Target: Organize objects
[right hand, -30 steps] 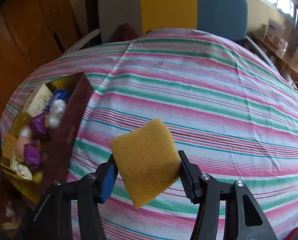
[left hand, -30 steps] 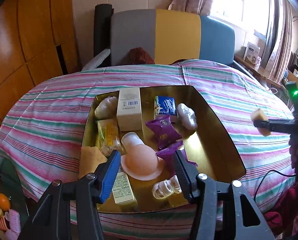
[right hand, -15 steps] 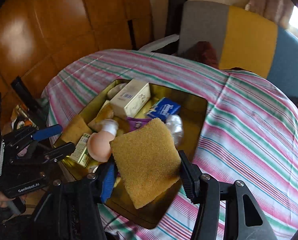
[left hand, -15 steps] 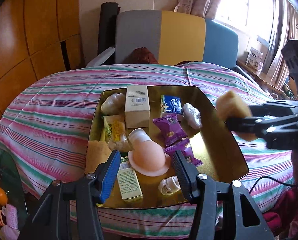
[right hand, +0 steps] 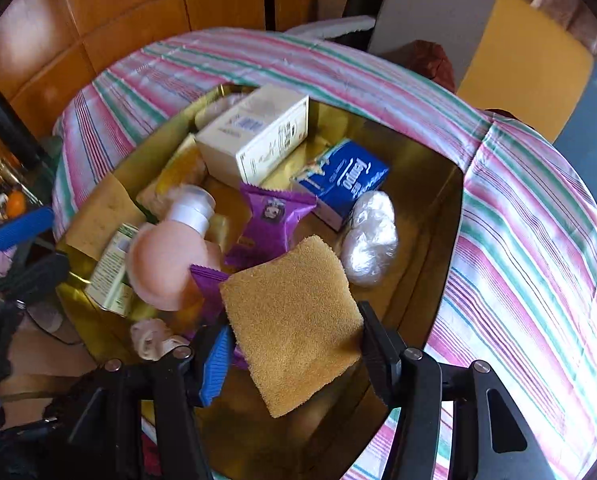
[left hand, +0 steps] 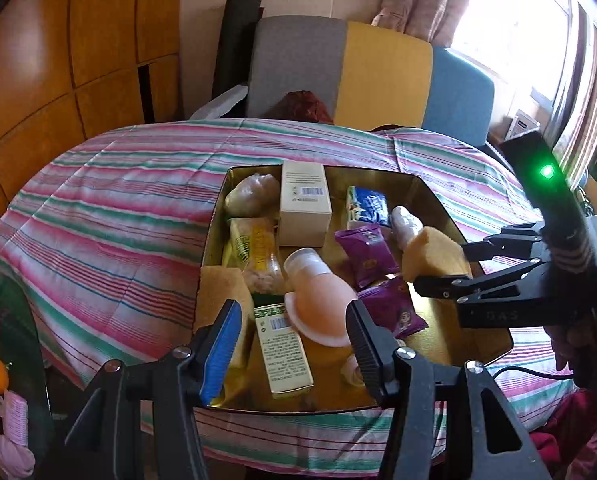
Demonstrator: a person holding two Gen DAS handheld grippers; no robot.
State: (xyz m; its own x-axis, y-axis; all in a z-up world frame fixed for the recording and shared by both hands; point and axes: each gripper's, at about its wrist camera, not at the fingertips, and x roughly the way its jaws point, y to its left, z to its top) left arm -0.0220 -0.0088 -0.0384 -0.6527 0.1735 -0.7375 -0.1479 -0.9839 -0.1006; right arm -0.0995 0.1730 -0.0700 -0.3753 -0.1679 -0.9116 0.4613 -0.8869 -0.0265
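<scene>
Two purple packets (right hand: 272, 216) beneath sponge (right hand: 294, 326)

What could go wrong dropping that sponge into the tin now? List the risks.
1. The sponge is pinched at its edges by the right gripper; it may spring out sideways on release.
2. The gold tin is crowded; the sponge could land on the purple snack packet or the pink bottle.
3. The open left gripper hovers close, so collision is possible.
</scene>
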